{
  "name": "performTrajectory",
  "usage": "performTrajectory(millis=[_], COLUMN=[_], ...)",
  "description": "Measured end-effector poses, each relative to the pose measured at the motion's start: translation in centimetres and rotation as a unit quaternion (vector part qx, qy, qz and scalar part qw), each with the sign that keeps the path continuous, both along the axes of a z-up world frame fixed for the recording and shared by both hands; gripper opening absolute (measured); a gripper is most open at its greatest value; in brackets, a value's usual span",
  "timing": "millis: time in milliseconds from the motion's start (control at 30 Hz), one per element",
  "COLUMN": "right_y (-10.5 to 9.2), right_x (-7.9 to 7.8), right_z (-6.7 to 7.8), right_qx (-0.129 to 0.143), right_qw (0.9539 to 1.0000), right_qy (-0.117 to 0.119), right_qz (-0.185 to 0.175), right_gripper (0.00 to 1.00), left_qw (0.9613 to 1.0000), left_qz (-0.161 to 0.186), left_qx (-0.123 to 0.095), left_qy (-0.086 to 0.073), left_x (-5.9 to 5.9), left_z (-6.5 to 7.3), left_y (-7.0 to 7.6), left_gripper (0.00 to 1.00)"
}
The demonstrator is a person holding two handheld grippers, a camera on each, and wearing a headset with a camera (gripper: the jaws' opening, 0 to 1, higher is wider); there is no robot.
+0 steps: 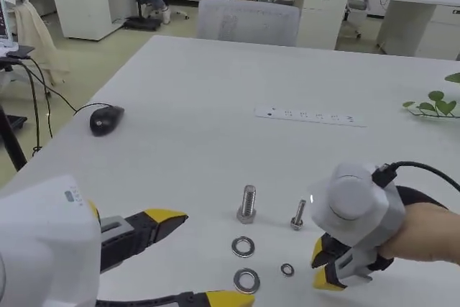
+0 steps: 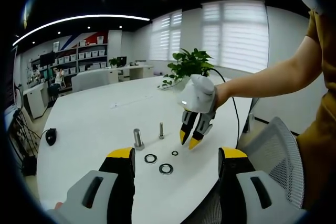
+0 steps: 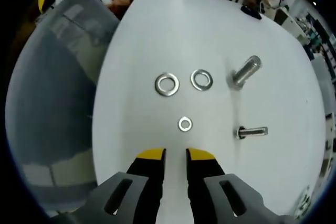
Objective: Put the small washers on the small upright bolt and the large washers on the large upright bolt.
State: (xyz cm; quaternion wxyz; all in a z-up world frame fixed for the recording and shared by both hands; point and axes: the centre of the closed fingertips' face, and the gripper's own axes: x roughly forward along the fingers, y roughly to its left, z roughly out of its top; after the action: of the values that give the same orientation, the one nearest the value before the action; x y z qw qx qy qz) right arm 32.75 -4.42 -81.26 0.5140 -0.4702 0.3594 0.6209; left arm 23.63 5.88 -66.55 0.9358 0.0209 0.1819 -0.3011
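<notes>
- The large bolt (image 1: 246, 203) is dull grey steel with a threaded shank. It stands upright on its hexagonal head on the smooth white table (image 1: 215, 106).
- The small bolt (image 1: 298, 215) is thinner and shorter. It also stands on its head, just to the right of the large bolt and apart from it.
- Two large washers (image 1: 243, 246), flat shiny metal rings, lie on the table on the near side of the large bolt. One lies nearer than the other, and they do not touch.
- The small washer (image 1: 287, 269), a tiny flat ring, lies to the right of the large washers and nearer than the small bolt, touching nothing.
- The right gripper (image 1: 321, 267) has a rounded white shell and black jaws with yellow tips. A hand (image 1: 424, 231) reaching in from the right holds it.
- It points down and to the left, with its tips just right of the small washer and close over the table. Only a narrow gap separates its jaws, and nothing is between them.
- The left gripper (image 1: 201, 257) sits low at the near left and points right toward the washers. Its jaws are spread wide and empty.
- A black mouse (image 1: 106, 119) lies at the far left, and a flat white power strip (image 1: 309, 116) lies farther back.
</notes>
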Motion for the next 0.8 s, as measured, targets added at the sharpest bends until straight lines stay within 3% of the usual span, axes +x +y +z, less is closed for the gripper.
performTrajectory(millis=[333, 800], right_y=[2.3, 3.0], right_x=[0.4, 0.6], right_z=[-0.1, -1.1], right_qx=[0.010, 0.002], right_qw=[0.9999, 0.9997], right_qy=[0.001, 0.012], right_qz=[0.010, 0.021], right_gripper=[0.16, 0.20], left_qw=[1.0000, 0.9999], left_qz=[0.006, 0.014], left_qx=[-0.001, -0.004], left_qy=[-0.001, -0.001], left_x=[-0.2, 0.6], left_z=[0.0, 0.0], left_y=[0.5, 0.9], left_gripper=[0.63, 0.63])
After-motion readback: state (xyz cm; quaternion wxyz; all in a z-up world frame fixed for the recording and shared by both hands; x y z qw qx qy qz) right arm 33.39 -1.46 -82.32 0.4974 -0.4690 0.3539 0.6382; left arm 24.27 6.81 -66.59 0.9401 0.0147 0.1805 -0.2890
